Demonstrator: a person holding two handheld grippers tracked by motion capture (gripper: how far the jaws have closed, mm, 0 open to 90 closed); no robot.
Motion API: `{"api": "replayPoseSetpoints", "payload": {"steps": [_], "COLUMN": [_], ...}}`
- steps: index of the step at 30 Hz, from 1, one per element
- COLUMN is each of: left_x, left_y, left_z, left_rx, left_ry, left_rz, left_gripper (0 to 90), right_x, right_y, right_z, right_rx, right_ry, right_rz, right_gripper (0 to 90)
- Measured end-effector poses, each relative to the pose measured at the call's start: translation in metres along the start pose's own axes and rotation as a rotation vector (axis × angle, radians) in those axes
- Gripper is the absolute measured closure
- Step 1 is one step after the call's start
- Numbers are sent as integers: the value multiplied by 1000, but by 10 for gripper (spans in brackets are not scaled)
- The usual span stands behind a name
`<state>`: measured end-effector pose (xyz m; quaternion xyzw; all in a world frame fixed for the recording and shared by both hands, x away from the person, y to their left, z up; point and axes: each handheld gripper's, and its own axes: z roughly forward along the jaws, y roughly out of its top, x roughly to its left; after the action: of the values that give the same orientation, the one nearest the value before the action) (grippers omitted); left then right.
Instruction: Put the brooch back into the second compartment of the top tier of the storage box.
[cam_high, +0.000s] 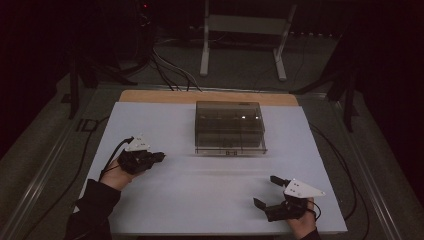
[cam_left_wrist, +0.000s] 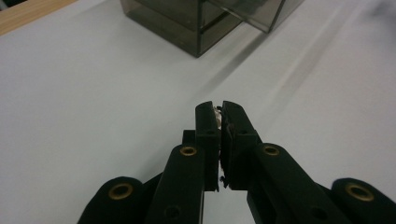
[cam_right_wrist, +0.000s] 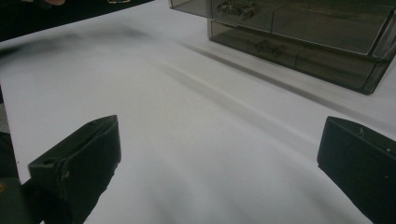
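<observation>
Left gripper (cam_high: 159, 157) closed, right gripper (cam_high: 266, 192) spread wide; smoky drawer box (cam_high: 229, 127) contents unclear.

Left gripper (cam_high: 159, 157) held low at the left, jaws pressed together, pointing right — a small pale scrap pinched at the tips; left hand (cam_high: 116, 174) behind it, dark sleeve (cam_high: 95, 202); right gripper (cam_high: 266, 191) at the lower right, jaws spread wide — right hand (cam_high: 302, 225) gripping from below.
</observation>
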<state>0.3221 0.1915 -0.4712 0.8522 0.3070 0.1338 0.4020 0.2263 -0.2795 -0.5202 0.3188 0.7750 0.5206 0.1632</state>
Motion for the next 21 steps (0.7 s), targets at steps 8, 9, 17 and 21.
{"api": "replayPoseSetpoints", "payload": {"steps": [8, 9, 17, 21], "left_x": [-5, -6, -13, -17], "left_y": [13, 15, 32, 40], "left_z": [3, 3, 7, 11], "left_rx": [-16, -14, -9, -10], "left_ry": [-49, -44, -68, -83], "left_rz": [0, 7, 25, 41], "left_gripper": [878, 878, 877, 877], "right_x": [0, 0, 0, 0], "right_y": [0, 0, 0, 0], "right_z": [0, 0, 1, 1], "right_rx": [-2, -1, 4, 4], "right_ry": [1, 1, 3, 3], "right_rz": [3, 2, 5, 5], "right_gripper": [0, 0, 0, 0]}}
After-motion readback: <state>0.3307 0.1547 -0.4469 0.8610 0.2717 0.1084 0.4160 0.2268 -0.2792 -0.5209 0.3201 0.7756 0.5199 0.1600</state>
